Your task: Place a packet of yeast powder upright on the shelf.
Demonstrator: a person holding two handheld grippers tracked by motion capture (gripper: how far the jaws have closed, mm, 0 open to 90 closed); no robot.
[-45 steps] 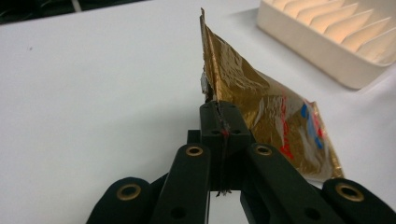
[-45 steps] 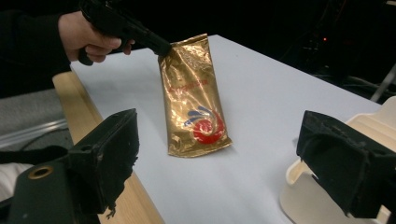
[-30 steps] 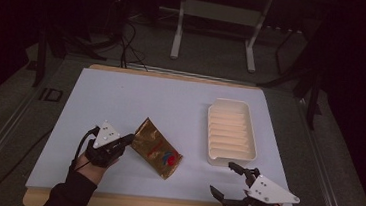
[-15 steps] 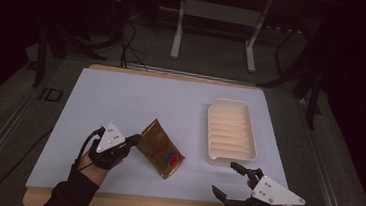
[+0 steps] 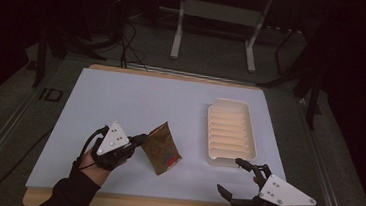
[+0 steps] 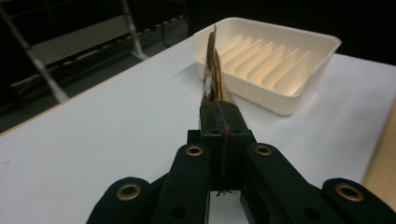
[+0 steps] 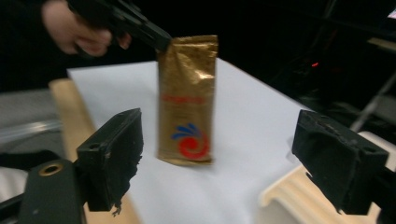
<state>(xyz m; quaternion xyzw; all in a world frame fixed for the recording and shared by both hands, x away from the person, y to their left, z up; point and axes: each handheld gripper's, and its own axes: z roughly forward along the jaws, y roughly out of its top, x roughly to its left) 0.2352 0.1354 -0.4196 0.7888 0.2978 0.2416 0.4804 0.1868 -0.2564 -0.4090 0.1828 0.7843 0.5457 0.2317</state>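
1. Near the front edge of the table (image 5: 121,97), left of the middle, my left gripper (image 5: 140,140) is clenched on the top corner of a gold pouch (image 5: 163,146).
2. From my left gripper view, the jaws sit pressed together with the pouch's thin edge (image 6: 211,70) pinched between them, running straight away from me toward the tray.
3. The pouch is tilted up off the white surface, its top corner raised at my gripper and its bottom end down toward the front edge; whether that end touches the table I cannot tell.
4. In my right gripper view the pouch (image 7: 187,100) stands upright, a red and blue swirl logo low on its face, with my left gripper (image 7: 161,43) biting its upper corner.
5. My right gripper (image 5: 231,176) hovers by the front right corner of the table, jaws spread wide, nothing between them, well apart from the pouch.
6. The cream ribbed tray (image 5: 248,134) sits toward the right edge of the table, just beyond my right gripper and beside the pouch without touching it.
7. The table's wooden border shows along the front edge.
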